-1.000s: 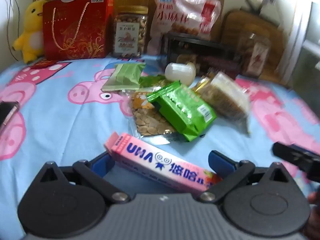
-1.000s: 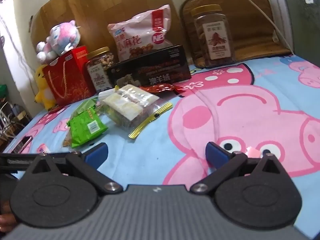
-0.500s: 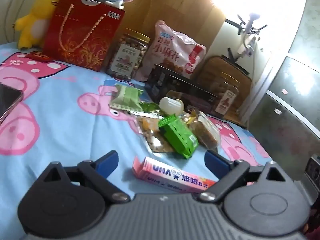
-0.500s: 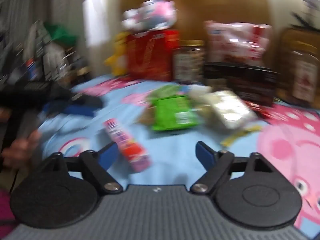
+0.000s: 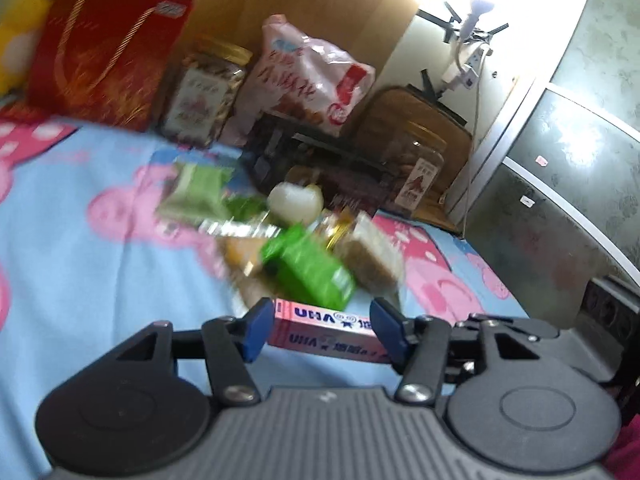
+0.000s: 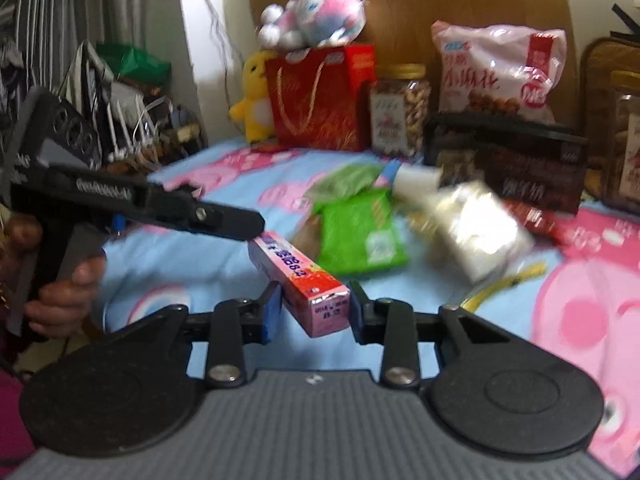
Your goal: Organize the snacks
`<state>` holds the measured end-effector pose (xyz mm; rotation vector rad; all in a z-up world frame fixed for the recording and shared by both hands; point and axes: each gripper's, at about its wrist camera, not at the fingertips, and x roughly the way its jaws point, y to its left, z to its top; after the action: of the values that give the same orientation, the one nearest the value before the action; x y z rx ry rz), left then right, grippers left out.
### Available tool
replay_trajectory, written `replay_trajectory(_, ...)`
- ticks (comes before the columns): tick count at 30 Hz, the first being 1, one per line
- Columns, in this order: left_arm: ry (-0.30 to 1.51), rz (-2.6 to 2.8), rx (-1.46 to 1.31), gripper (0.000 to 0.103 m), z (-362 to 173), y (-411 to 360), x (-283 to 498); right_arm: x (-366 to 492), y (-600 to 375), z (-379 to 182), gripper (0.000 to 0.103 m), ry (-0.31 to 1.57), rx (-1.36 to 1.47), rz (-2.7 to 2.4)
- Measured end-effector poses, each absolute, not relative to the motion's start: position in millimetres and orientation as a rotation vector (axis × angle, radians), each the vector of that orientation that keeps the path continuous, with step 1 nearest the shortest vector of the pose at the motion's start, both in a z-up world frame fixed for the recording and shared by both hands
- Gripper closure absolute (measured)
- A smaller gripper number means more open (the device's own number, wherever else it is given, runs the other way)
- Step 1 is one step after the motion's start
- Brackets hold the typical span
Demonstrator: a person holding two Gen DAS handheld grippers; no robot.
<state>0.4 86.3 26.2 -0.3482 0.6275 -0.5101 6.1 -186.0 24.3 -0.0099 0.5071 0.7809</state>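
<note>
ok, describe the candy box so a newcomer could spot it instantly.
On the blue pig-print bedsheet, find the loose snack pile in front of the red gift bag. At its near edge, beside the bright green foil packet, lies the long pink cardboard candy box: the only rigid pink carton there.

In the left wrist view the yellow plush (image 5: 18, 20) is cut off by the left edge, and the snack heap (image 5: 288, 232) is smeared by motion blur, its labels unreadable. The left claw (image 5: 320, 326) hides the pink box's (image 5: 324, 330) near side. In the right wrist view a jar (image 6: 628, 148) runs off the right edge.
</note>
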Motion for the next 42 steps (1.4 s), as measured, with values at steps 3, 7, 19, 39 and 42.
replay_trajectory(3,0.613,-0.547,-0.342,0.050,47,72,37,35,-201,51,0.067,0.456,-0.019,0.760)
replay_trajectory(7,0.571,-0.565,-0.298,0.050,82,44,108,96,-219,81,0.067,0.409,-0.028,0.712)
replay_trajectory(19,0.662,-0.449,-0.256,0.049,69,-4,271,232,-233,49,0.062,0.498,-0.036,0.593)
replay_trajectory(39,0.785,-0.543,-0.196,0.041,41,-37,177,186,-271,-7,0.058,0.744,0.309,0.519)
replay_trajectory(42,0.823,-0.557,-0.237,0.048,29,-35,169,157,-269,0,0.066,0.740,0.287,0.553)
